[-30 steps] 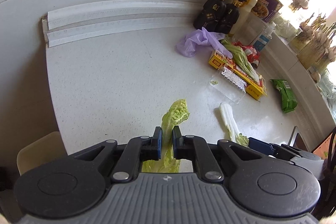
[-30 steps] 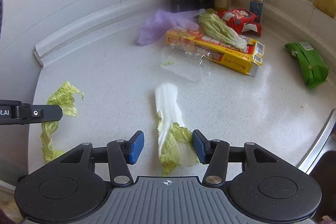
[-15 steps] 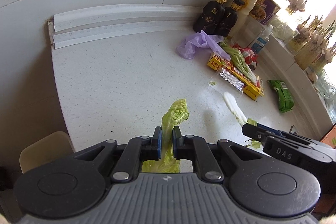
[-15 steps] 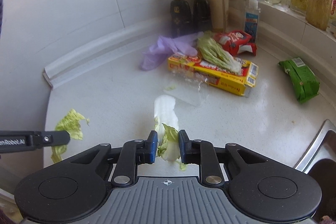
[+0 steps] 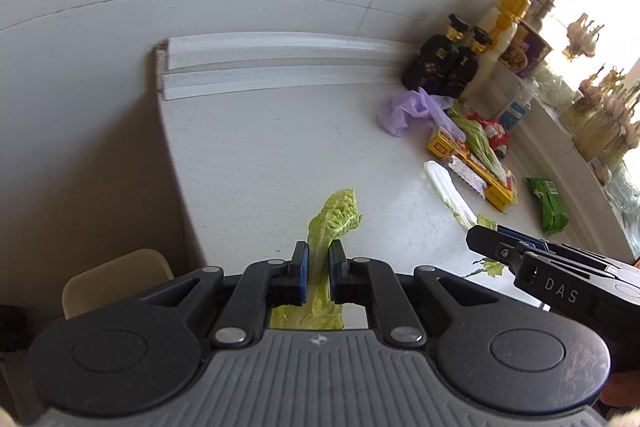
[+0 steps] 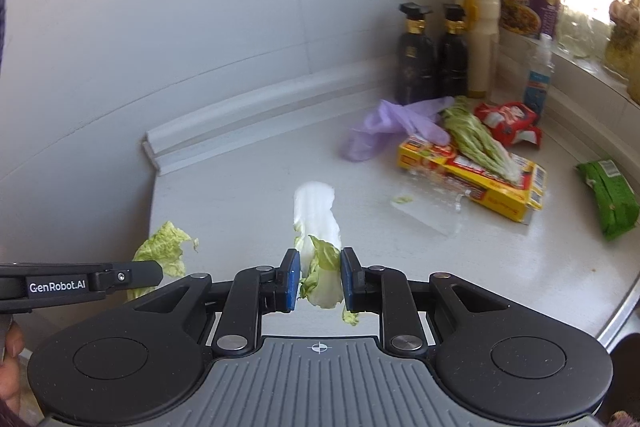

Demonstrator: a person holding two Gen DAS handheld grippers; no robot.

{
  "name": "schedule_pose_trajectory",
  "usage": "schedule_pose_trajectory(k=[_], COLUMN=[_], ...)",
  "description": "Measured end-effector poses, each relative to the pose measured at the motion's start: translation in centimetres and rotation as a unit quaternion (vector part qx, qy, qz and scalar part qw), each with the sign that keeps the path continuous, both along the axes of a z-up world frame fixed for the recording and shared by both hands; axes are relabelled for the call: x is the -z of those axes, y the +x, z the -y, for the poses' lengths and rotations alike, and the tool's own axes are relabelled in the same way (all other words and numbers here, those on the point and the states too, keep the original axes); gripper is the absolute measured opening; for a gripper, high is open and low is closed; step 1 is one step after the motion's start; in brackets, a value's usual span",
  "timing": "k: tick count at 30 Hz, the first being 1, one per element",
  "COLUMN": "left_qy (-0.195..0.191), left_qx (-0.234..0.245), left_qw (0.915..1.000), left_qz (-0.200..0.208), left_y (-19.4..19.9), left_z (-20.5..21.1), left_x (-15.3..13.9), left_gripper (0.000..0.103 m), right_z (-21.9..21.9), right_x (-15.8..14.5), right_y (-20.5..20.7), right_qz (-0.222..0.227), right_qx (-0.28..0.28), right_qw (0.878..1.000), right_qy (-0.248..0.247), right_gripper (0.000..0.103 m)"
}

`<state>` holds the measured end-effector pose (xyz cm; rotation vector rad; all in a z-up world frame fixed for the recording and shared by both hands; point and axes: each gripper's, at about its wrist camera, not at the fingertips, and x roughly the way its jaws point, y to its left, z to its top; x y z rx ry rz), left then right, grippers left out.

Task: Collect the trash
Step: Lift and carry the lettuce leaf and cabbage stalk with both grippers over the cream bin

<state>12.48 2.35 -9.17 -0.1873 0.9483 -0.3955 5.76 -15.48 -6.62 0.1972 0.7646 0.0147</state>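
Now left tongs [image 5: 318, 269] pinch a green leaf [image 5: 334, 213]; right tongs [image 6: 320, 277] pinch a white-stemmed leaf [image 6: 316, 211].

Green cabbage leaf [image 5: 334, 217]: crinkled, pale green, pinched between blue pads, tip raised above the countertop.
White-stemmed cabbage leaf [image 6: 316, 211]: broad white stalk, green frilled end clamped between pads, stalk pointed away, lifted off the countertop.

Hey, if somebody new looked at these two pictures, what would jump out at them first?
Two cabbage leaves, each pinched in a hand-held gripper above the white counter: a frilly green leaf in the left hand-held gripper, a white-stemmed leaf in the right hand-held gripper. Behind them, near the dark bottles, lies litter: a purple glove and a yellow box.
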Motion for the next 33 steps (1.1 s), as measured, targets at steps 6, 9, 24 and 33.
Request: schedule_pose_trajectory(k=[6, 9, 24, 33], left_qy=[-0.008, -0.011, -0.014, -0.014], left_qx=[-0.034, -0.053, -0.137, -0.165], left_qw=[0.9994, 0.9985, 0.9897, 0.9841], left_qz=[-0.002, -0.006, -0.039, -0.064], left_y=[-0.1, -0.2, 0.2, 0.7], left_z=[-3.5, -5.4, -13.7, -18.0], left_x=[0.1, 0.4, 3.9, 8.4], left_gripper=[0.009, 0.009, 0.009, 0.009], right_z=[-3.8, -5.7, -15.3, -20.2], right_x=[-0.2, -0.2, 1.0, 3.5], right_y=[0.7, 0.9, 3.5, 5.0], right_qz=[-0.002, -0.004, -0.029, -0.061], right_qx=[-0.037, -0.056, -0.155, -0.207], right_qw=[0.999, 0.998, 0.987, 0.976], right_qy=[-0.009, -0.012, -0.025, -0.035], right_gripper=[0.021, 0.021, 0.021, 0.022])
